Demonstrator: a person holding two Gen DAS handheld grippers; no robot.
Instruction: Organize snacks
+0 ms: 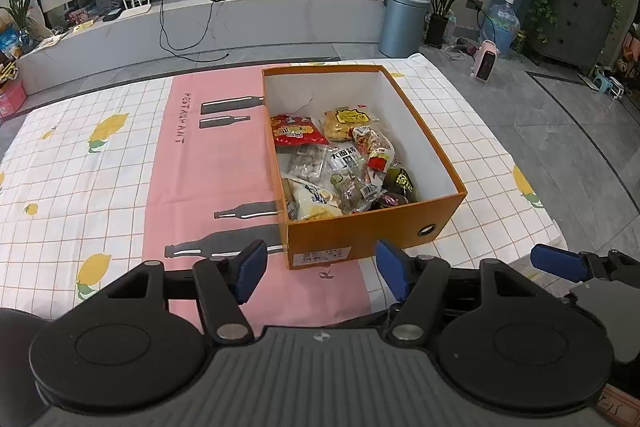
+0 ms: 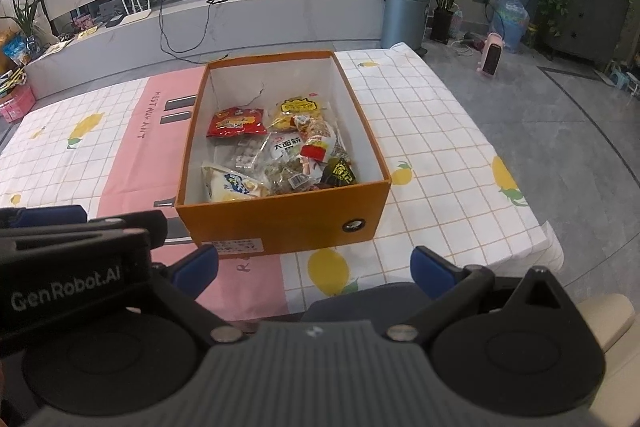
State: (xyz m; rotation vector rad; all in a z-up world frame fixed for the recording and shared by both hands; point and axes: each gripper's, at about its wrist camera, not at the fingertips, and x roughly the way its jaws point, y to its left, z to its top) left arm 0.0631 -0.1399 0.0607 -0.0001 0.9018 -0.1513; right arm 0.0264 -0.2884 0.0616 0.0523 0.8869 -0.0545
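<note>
1. Your left gripper (image 1: 322, 269) hangs over the near edge of the table, jaws well apart, nothing between the blue pads (image 1: 251, 269). It holds nothing.
2. Your right gripper (image 2: 316, 269) sits just beside it on the right, jaws also spread wide and empty. One of its blue pads also shows at the right edge of the left wrist view.
3. The orange box (image 1: 368, 237) stands open-topped on the tablecloth (image 1: 80, 171), just ahead of both grippers and touched by neither. Its near end wall carries a white label and a round metal eyelet.
4. All visible snacks are inside the box, piled toward its near end; the far part of the floor is bare.
5. In the pile: a red packet (image 2: 236, 123) at the far left, a yellow packet (image 2: 298, 113) beside it, a white packet with dark lettering (image 2: 282, 149) in the middle, a clear bag of pale pieces (image 1: 306, 163), a white-and-yellow chip bag (image 2: 230, 185) in the near left corner, and a dark packet (image 2: 338, 173) in the near right corner.
6. The packets overlap; which lies on which I cannot tell fully.
7. The cloth around the box shows only its print: pink strip, bottles, lemons.
</note>
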